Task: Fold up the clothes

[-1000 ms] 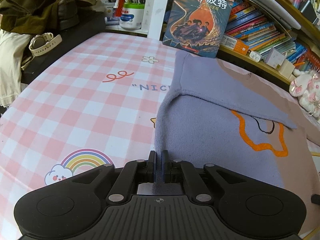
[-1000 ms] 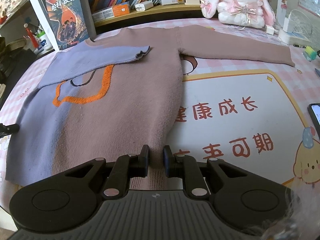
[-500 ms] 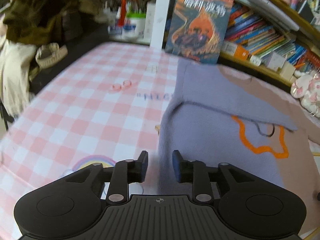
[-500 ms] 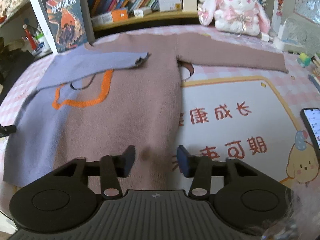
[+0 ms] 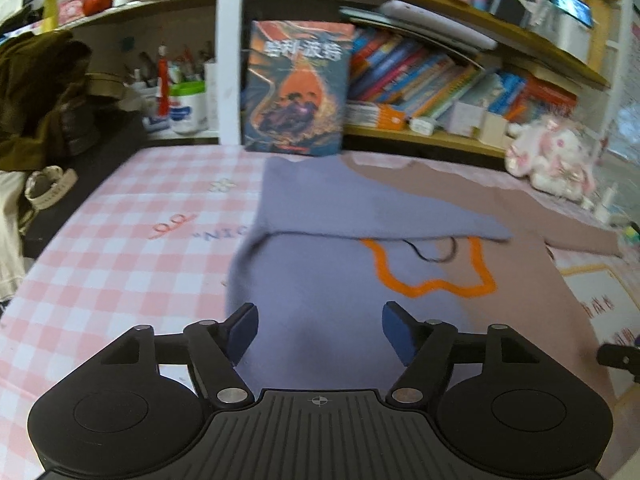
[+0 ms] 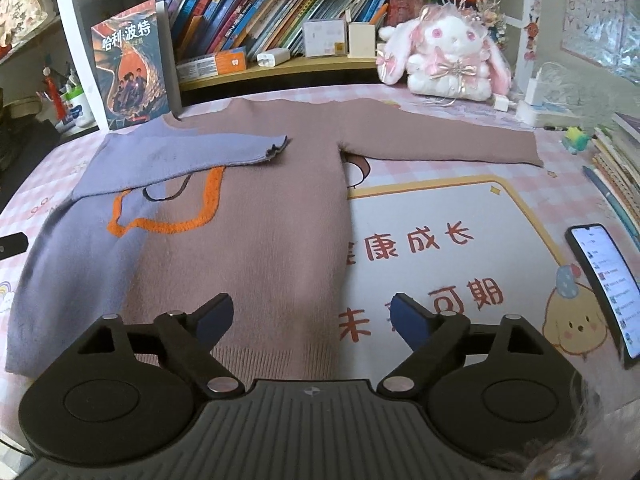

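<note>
A knit sweater (image 6: pixel 256 232), half lavender and half mauve with an orange outline on the chest, lies flat on the table. Its lavender sleeve (image 6: pixel 180 156) is folded across the chest; the mauve sleeve (image 6: pixel 440 140) stretches out to the right. In the left wrist view the same sweater (image 5: pixel 332 280) fills the middle. My left gripper (image 5: pixel 319 330) is open above the lavender hem area, holding nothing. My right gripper (image 6: pixel 310 318) is open over the mauve hem, with nothing between its fingers. The tip of the left gripper shows at the left edge of the right wrist view.
A pink checked tablecloth (image 5: pixel 132 248) covers the table. A book (image 6: pixel 130 68) stands at the back beside shelves of books (image 6: pixel 280 20). A plush rabbit (image 6: pixel 448 56) sits at the back right. A phone (image 6: pixel 604 288) lies at the right. Clothes (image 5: pixel 36 92) pile at the far left.
Both grippers were shut on the sweater's hem a second ago; both have let go, opened wide and lifted up and back from the cloth.
</note>
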